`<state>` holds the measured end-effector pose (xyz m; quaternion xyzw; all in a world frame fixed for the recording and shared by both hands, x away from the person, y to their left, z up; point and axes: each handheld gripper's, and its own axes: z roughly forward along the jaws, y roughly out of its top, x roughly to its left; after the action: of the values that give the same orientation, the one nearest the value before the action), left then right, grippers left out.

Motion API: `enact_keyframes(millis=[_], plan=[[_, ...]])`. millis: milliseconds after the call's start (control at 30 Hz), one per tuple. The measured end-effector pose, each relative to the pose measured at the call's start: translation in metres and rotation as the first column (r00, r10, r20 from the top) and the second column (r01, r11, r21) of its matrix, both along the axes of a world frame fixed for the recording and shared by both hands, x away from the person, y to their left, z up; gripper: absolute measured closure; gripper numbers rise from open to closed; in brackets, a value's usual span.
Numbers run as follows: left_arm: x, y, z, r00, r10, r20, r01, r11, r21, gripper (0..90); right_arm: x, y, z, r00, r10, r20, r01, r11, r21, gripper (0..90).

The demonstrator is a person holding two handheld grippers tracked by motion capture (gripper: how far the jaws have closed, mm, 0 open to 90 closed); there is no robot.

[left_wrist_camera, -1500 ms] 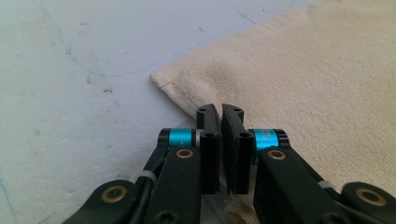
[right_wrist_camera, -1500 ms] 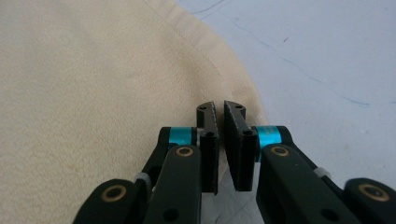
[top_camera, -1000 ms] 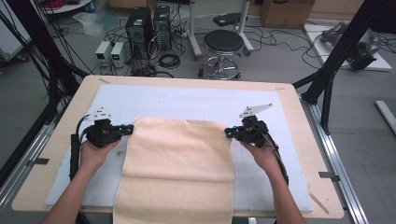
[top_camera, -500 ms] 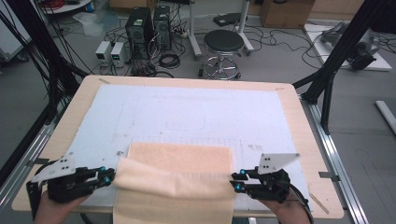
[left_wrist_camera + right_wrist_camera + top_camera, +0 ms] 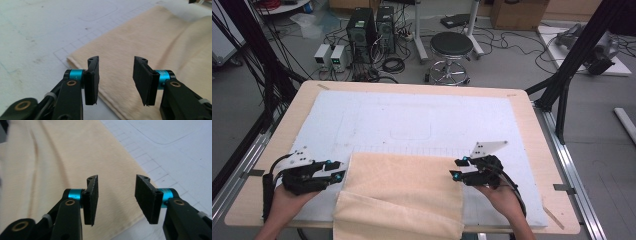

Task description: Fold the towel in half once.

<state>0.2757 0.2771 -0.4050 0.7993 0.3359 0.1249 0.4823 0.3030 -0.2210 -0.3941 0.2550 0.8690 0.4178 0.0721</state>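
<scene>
High view puts the beige towel folded on the white mat at the near edge of the bench, its front part draping over that edge. The left gripper and right gripper flank its two sides at the fold, likely having laid the fold flat. Both sets of fingers have just been opening and now stand released, nothing between them. The cloth looks soft, napped terry with gentle ridges; the mat is smooth, with a faint printed grid.
</scene>
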Motion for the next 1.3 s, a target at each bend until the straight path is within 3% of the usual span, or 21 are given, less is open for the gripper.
enact_keyframes(millis=[100, 300, 400, 633, 767, 1000, 1133, 1233, 1300], plan=[[0.022, -0.007, -0.006, 0.9998, 0.015, -0.015, -0.014, 0.9995, 0.028, 52.1, 0.013, 0.005, -0.007, 0.9999, -0.010, 0.006, 0.010, 0.999, -0.036, 48.9], [0.047, -0.015, -0.017, 0.9981, 0.050, -0.035, -0.047, 0.9958, 0.079, 49.1, 0.031, 0.004, -0.019, 0.9985, -0.055, 0.000, 0.055, 0.996, -0.073, 44.0], [0.053, -0.016, -0.024, 0.9974, 0.056, -0.046, -0.050, 0.9926, 0.111, 48.7, 0.038, 0.003, -0.024, 0.9969, -0.078, -0.007, 0.077, 0.994, -0.083, 43.0], [0.060, -0.013, -0.038, 0.9911, 0.058, -0.119, -0.044, 0.9920, 0.118, 46.6, 0.045, 0.001, -0.041, 0.9947, -0.090, -0.051, 0.085, 0.992, -0.092, 42.3], [0.060, -0.011, -0.039, 0.9908, 0.063, -0.120, -0.050, 0.9929, 0.109, 47.7, 0.046, 0.000, -0.044, 0.9933, -0.095, -0.066, 0.089, 0.992, -0.092, 43.4], [0.057, -0.016, -0.038, 0.9913, 0.068, -0.113, -0.055, 0.9913, 0.120, 61.5, 0.044, 0.000, -0.043, 0.9923, -0.081, -0.093, 0.074, 0.994, -0.075, 61.4], [0.058, -0.015, -0.038, 0.9879, 0.057, -0.144, -0.042, 0.9936, 0.105, 70.9, 0.043, 0.000, -0.043, 0.9886, -0.072, -0.132, 0.065, 0.996, -0.055, 74.9], [0.058, -0.016, -0.038, 0.9844, 0.049, -0.169, -0.036, 0.9960, 0.082, 80.1, 0.043, 0.001, -0.043, 0.9900, -0.053, -0.131, 0.046, 0.997, -0.056, 79.7], [0.057, -0.017, -0.036, 0.9848, 0.050, -0.166, -0.035, 0.9950, 0.094, 82.8, 0.043, 0.001, -0.042, 0.9896, -0.053, -0.134, 0.046, 0.997, -0.057, 81.3]])
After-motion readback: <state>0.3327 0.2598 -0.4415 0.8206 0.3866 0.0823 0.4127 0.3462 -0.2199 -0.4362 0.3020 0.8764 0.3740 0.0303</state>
